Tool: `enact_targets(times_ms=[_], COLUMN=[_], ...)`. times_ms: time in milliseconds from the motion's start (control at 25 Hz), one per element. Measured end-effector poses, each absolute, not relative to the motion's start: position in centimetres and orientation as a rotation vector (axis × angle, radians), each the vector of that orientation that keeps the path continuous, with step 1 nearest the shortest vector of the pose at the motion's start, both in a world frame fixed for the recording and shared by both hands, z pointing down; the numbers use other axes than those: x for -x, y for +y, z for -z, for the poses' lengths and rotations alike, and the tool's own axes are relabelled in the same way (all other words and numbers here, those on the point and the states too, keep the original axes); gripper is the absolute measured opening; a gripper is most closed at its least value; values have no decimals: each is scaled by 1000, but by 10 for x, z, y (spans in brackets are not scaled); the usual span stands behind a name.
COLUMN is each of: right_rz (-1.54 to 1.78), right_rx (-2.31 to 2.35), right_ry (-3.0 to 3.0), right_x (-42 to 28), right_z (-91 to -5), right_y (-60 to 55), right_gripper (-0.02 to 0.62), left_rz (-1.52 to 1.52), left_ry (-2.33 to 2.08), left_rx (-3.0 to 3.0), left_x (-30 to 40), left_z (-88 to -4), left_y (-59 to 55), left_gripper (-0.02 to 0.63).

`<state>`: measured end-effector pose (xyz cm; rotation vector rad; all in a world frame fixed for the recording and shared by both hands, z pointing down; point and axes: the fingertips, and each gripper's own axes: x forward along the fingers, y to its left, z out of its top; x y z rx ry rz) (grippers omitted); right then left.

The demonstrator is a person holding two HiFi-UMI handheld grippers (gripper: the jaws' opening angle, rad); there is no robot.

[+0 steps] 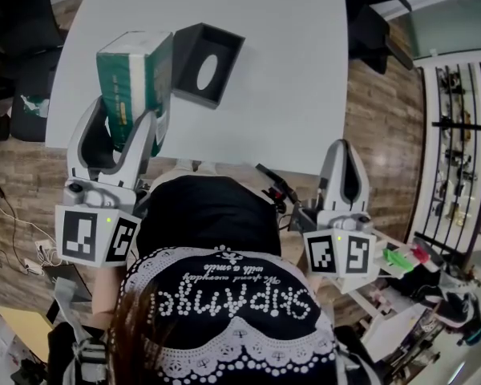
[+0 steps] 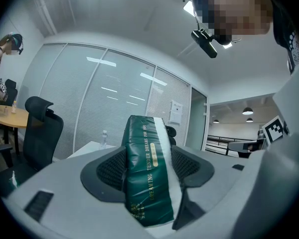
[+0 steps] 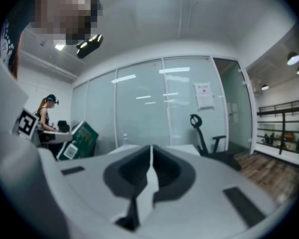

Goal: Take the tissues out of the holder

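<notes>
Our left gripper (image 1: 131, 125) clamps the tissue pack (image 1: 135, 69), hiding its lower end. Our right gripper (image 3: 150, 156) is closed and empty. We cannot see inside the black holder (image 1: 216, 74).

A pale grey table (image 1: 289, 70) with rounded corners carries a black holder (image 1: 207, 64); the holder is an open box with an oval hole in one face, resting on the tabletop; a wood-plank floor (image 1: 385, 127) surrounds the table; on it black office chairs (image 1: 20, 62) stand well left of the holder, another (image 1: 369, 22) well right of it.
</notes>
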<state>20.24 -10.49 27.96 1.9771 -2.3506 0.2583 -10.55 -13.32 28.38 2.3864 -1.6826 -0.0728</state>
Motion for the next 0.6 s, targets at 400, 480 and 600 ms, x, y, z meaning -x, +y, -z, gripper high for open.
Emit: enact_targets(times_ms=[400,480,600], right_rz=[-268,-269,-270], right_rx=[-1966,-1967,-1968], right_ry=[-2353,-2352,-2349], right_x=[-201,-201,-202], right_z=[-282,-282,-282], right_y=[-106,-107,-107], right_gripper=[37,37,37], left_rz=[70,71,76], left_ry=[-1689,-1693,-1695], left_rx=[-2383,-2383,-2385], left_x=[107,107,107], left_z=[-283,-282,-281], left_y=[-134,-134,-134], left_gripper=[310,310,310])
